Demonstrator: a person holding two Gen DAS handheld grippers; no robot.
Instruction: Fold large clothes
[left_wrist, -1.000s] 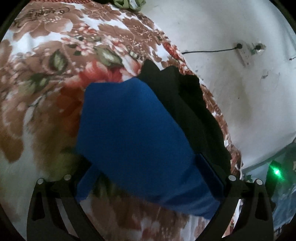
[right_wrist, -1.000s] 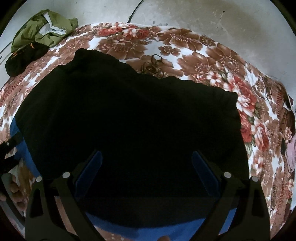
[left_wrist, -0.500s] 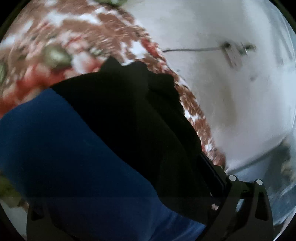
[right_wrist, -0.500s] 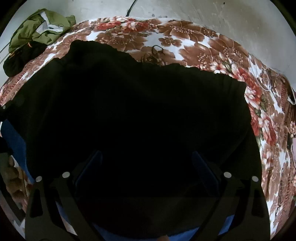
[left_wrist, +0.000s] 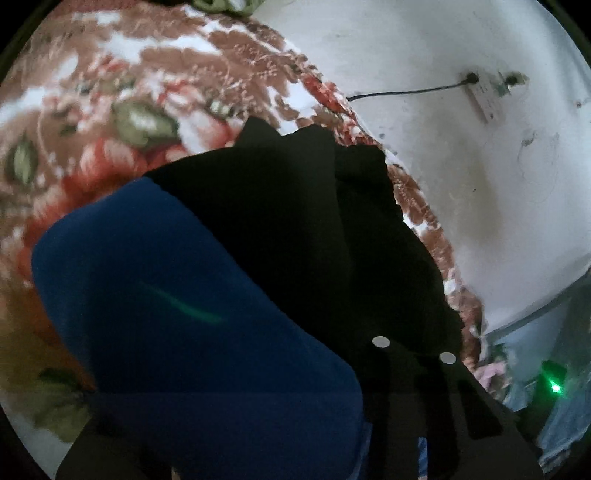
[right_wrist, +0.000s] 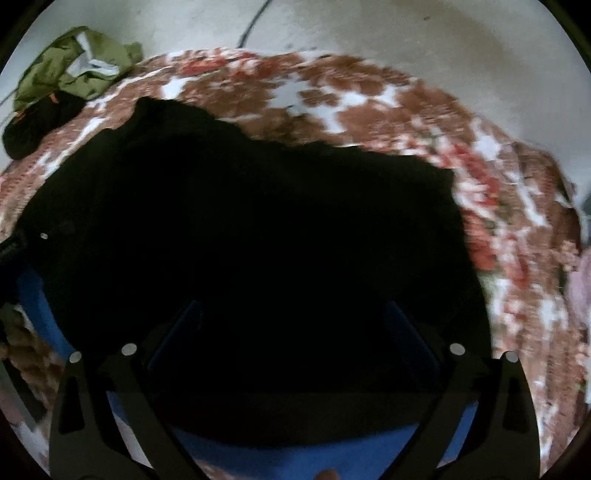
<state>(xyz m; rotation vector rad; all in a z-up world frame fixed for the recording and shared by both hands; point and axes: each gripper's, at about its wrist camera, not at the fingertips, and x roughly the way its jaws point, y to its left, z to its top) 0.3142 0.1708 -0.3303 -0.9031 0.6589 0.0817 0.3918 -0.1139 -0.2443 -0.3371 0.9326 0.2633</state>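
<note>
a large black-and-blue garment (right_wrist: 258, 236) is lying spread on a floral bedsheet (right_wrist: 369, 96). the right gripper (right_wrist: 291, 354) is hovering over its near edge, fingers wide apart. the left gripper (left_wrist: 402, 424) is buried under blue cloth; i cannot tell its state. a fold seems underway; next, both need a firm hem grip.

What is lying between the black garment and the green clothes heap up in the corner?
In the right wrist view, only the floral bedspread lies between the black garment and the green clothes heap.
</note>
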